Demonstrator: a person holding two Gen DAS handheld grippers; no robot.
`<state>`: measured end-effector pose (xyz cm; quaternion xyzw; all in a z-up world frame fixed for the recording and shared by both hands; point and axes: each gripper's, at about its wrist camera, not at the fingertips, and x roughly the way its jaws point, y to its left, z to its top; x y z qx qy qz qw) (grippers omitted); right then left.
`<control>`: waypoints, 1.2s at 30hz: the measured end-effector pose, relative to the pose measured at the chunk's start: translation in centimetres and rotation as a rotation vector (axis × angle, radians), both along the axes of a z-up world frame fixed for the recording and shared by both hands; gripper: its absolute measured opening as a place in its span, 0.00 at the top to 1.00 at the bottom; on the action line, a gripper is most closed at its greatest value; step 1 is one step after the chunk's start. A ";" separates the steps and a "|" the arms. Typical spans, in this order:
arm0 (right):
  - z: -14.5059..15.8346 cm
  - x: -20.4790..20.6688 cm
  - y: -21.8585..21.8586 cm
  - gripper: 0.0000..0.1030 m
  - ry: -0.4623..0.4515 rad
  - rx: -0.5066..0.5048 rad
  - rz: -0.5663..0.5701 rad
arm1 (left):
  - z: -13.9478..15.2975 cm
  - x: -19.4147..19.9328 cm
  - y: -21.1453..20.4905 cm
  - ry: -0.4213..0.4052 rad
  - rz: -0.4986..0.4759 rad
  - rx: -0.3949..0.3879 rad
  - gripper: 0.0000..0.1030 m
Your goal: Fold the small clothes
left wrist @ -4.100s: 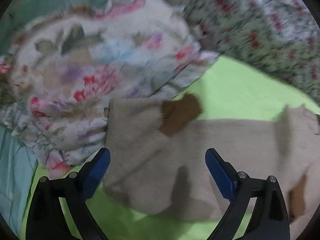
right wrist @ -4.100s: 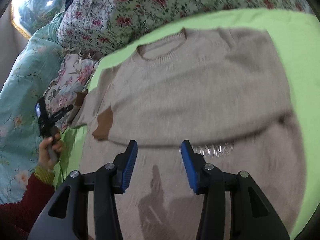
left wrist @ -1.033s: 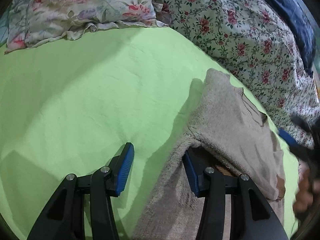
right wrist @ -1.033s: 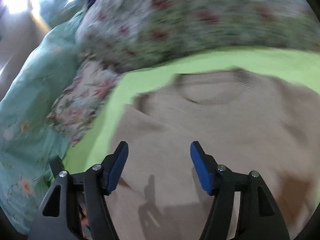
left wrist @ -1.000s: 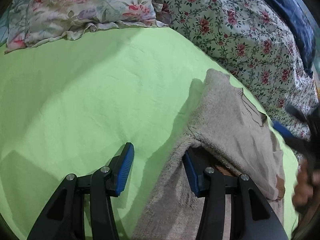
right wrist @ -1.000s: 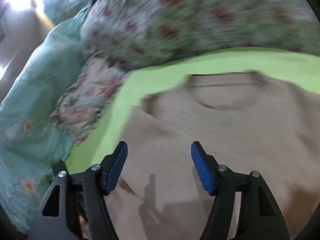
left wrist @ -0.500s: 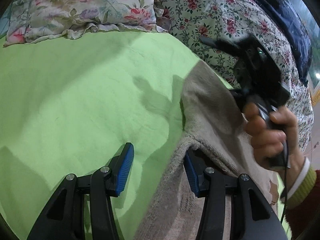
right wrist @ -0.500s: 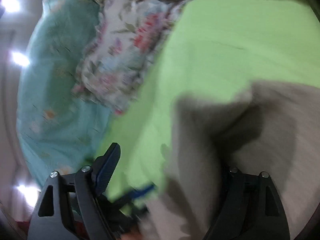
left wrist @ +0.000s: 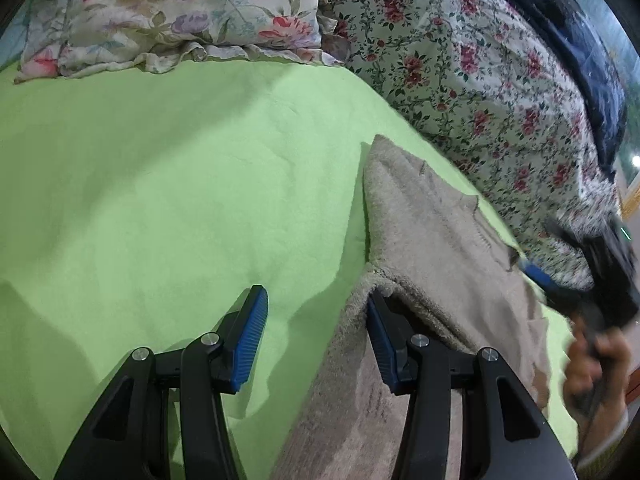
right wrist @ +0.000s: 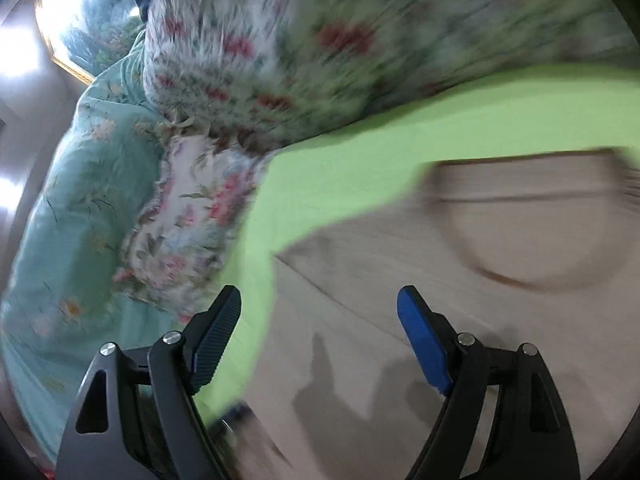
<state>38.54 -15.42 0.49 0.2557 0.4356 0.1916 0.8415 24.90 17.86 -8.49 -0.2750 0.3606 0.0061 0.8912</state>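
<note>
Both claws stand spread with nothing pinched. Left gripper [left wrist: 316, 340] has its jaws apart low over the green bedsheet [left wrist: 160, 184]; its right blue pad is tucked under a lifted fold of the beige sweater [left wrist: 432, 248], with the knit draped over that finger, while its left pad sits over bare sheet. Right gripper [right wrist: 320, 344] is spread wider and hovers above the sweater [right wrist: 420, 320], its right pad over the knit and its left pad over the sheet's edge beside the teal quilt [right wrist: 60, 216]; this view is blurred by motion.

In the right wrist view the sweater lies flat on the sheet, its round neckline toward the floral blanket [right wrist: 320, 48] and one straight folded edge running diagonally across its front. A floral pillow [left wrist: 172, 12] rests along the sheet's far edge, with the small-flowered blanket [left wrist: 480, 92] beside it. At the left view's right edge, the person's right hand [left wrist: 596, 368] grips the other tool's handle, blurred.
</note>
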 end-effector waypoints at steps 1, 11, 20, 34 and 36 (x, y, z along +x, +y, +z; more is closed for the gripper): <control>0.4 -2.2 -2.2 0.21 -0.004 -0.072 -0.059 | 0.1 -0.1 -0.2 0.009 -0.003 0.021 0.51; -1.9 -15.7 -16.4 0.31 0.077 -0.226 -0.365 | 2.0 -1.2 -1.4 0.074 -0.023 0.137 0.36; -3.6 -15.5 -13.2 0.84 0.087 -0.302 -0.289 | 2.5 3.8 -3.1 0.152 -0.036 0.355 0.28; -0.8 -22.9 -13.7 0.59 0.072 -0.218 -0.371 | 1.9 -5.2 -3.6 0.211 -0.228 0.345 0.26; -0.2 -25.0 -13.3 0.54 0.061 -0.199 -0.354 | 1.8 -8.5 -3.5 0.213 -0.275 0.303 0.26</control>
